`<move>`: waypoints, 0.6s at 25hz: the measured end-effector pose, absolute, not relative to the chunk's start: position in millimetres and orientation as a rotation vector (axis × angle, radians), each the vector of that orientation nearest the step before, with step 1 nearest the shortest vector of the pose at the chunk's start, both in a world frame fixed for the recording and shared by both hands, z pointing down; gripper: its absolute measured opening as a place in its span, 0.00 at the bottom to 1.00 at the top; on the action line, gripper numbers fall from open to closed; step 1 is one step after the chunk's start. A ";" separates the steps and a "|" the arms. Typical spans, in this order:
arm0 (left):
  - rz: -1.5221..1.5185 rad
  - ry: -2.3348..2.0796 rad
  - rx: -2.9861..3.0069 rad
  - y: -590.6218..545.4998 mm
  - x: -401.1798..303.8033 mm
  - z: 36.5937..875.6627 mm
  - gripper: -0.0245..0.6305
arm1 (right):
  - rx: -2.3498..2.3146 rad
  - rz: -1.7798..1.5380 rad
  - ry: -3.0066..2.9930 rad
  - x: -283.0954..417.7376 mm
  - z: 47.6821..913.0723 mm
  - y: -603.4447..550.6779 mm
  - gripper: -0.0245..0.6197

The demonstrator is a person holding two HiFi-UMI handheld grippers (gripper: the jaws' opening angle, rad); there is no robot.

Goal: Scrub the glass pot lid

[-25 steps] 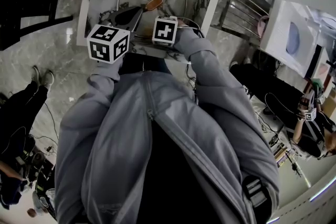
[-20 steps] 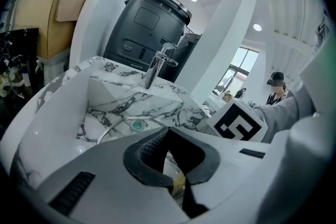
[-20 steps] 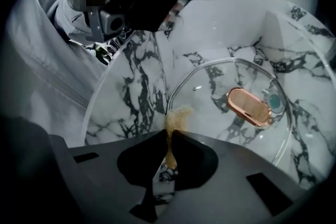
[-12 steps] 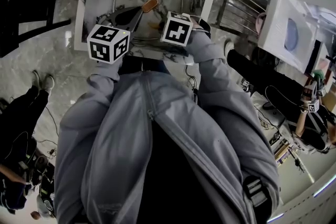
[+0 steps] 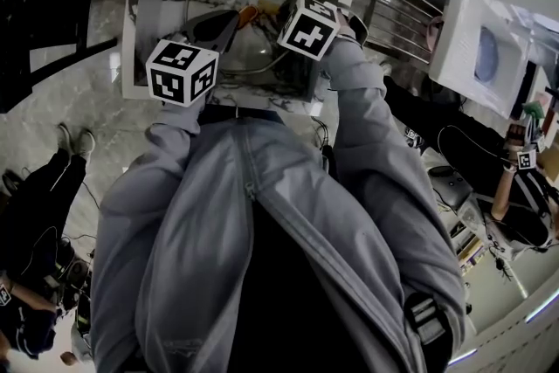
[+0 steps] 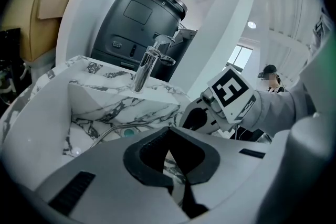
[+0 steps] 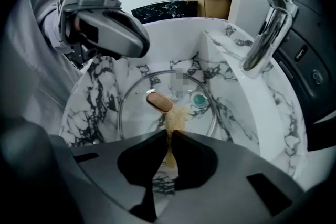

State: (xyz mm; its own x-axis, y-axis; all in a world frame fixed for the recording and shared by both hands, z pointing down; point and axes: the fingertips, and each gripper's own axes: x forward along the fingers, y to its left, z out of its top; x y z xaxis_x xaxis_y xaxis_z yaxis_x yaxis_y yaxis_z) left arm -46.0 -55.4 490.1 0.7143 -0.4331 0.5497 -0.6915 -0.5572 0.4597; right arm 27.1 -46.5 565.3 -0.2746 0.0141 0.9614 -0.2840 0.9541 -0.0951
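R claw [image 7: 170, 134] pinching tan scrub pad [image 7: 176, 119], pointing steeply down. Glass lid [image 7: 137, 108] lies flat in sink [image 7: 252, 123], right below the pad; knob [image 7: 159, 102] just beyond pad tip. L claw [image 6: 169, 132] pressed together, empty, off lid's left. R nearer.

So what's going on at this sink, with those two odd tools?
A person at a white marble-patterned sink holds tongs in each hand. A round glass pot lid with a brown oval knob lies in the basin. The right tongs are shut on a thin tan scrub pad hanging over the lid by the knob; contact is unclear. The left tongs are shut and empty, near the lid's rim.
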 end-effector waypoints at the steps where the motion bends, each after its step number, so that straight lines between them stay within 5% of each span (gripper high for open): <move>1: 0.497 -0.851 2.242 -58.8 -45.3 491.1 0.06 | 0.216 0.268 -1.821 29.6 568.4 -57.1 0.11; 15: 0.508 -0.871 2.212 -93.0 -51.0 506.8 0.06 | 0.232 0.067 -1.560 40.3 652.2 -122.2 0.11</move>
